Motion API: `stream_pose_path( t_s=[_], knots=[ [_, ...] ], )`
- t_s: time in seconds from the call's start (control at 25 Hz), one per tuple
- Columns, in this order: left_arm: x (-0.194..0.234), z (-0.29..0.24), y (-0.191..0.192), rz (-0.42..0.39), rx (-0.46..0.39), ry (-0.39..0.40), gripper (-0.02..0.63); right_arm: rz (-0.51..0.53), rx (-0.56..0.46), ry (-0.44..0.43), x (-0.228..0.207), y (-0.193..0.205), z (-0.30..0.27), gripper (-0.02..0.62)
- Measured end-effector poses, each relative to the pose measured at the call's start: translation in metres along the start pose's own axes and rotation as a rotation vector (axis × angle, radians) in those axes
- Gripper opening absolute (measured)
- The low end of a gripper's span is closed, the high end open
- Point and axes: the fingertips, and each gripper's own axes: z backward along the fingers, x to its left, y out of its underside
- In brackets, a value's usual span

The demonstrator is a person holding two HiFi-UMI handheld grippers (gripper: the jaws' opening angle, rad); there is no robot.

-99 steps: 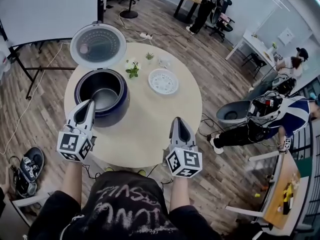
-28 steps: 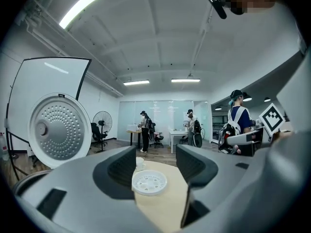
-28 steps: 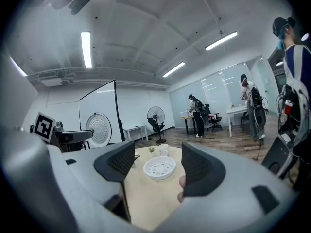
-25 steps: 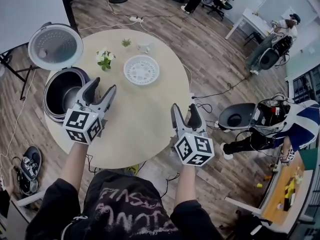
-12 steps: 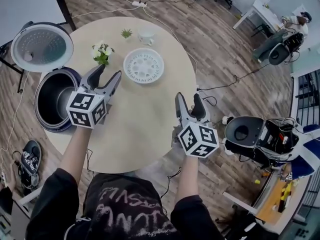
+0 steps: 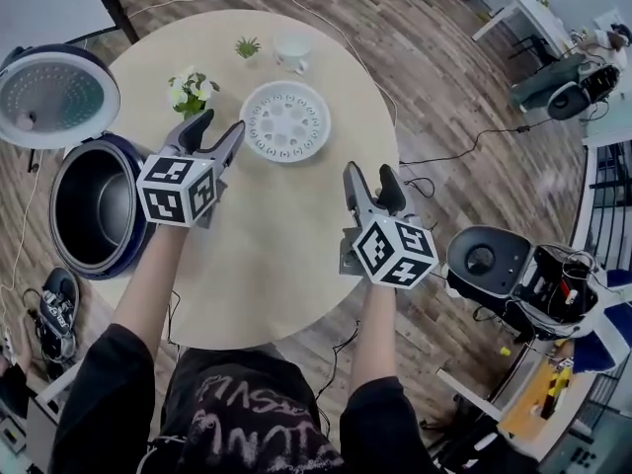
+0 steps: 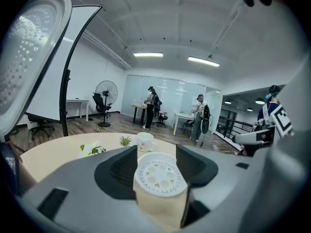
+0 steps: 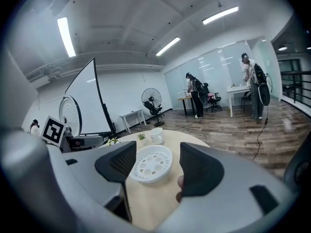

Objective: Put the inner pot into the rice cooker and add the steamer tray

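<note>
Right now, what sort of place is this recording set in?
Probably an open office or lab, not a kitchen: desks with office chairs, a standing fan, and a cable trailing over the wood floor beside the round table.

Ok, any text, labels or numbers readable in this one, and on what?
None reads clearly.
On the black shirt: white scrawled lettering, upside down, illegible.
On the left gripper and right gripper cubes: black-and-white square patterns, no letters.
On the rice cooker and cup: no label visible.
</note>
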Motion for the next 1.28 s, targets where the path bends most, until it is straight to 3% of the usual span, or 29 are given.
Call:
stream_pose_path(
  t_s=[0.64, 1.28],
  knots=[
    [0.051, -0.092, 0.097, 0.065, 0.147, -0.019, 0.239, -0.04, 0.158, -0.003, -0.03, 0.078, -0.109, 0.266],
    [0.073, -0.139, 0.143, 0.091, 0.24, -0.028, 0.196, -0.083, 0.298, -0.003, -0.04, 0.129, -0.178, 0.25]
  ],
)
